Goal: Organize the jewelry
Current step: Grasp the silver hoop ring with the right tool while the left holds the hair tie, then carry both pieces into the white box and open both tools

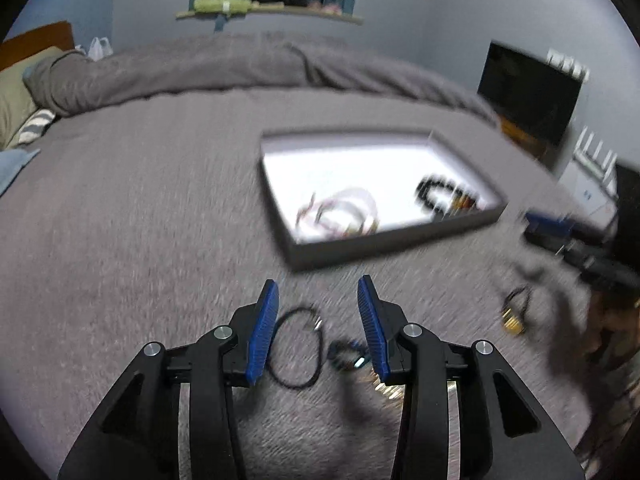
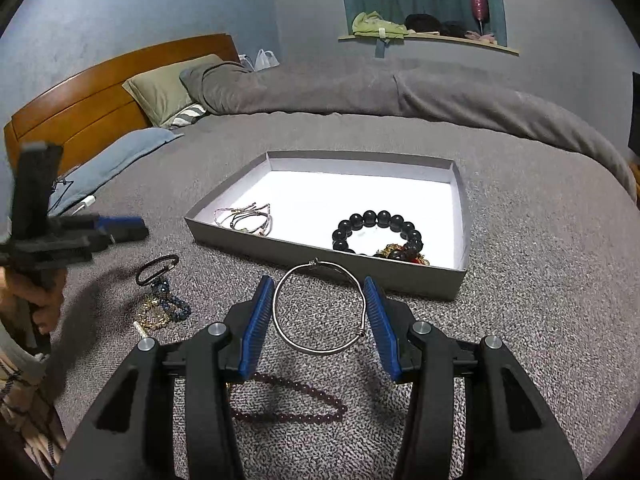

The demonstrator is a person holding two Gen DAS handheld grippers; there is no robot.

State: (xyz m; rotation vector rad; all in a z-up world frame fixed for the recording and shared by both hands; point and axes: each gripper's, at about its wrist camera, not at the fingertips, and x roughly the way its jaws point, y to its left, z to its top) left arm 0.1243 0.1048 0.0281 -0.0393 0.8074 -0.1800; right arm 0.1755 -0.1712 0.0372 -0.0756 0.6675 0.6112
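The right tool (image 2: 319,314) has a silver wire bangle (image 2: 320,308) spanned between its blue pads, each side of the ring pressed against a pad, and the bangle looks lifted clear of the grey bedspread (image 2: 520,320), so it reads as held across its width rather than merely framed. Just beyond it lies the shallow grey box (image 2: 460,276) with the white floor, which already has a black bead bracelet (image 2: 376,232) with a red and gold piece beside it near the front right, and a tangle of thin pale bracelets (image 2: 244,218) near the front left. The step in hand, as I judge it, is carrying the bangle to the box; the next move calls for lifting it over the near wall and parting the pads above a bare patch of the white floor. A string of dark red beads (image 2: 292,400) lies on the bed under this tool. The left tool (image 1: 318,320) stands part open with nothing between its pads; below it on the bedspread lie a thin black cord loop (image 1: 296,348) and a small dark beaded piece (image 1: 348,354), both untouched. That view is blurred, so finer detail there is uncertain. Its next pick seems likely to be the cord loop, which needs a low approach and one pad slipped under or beside the cord.
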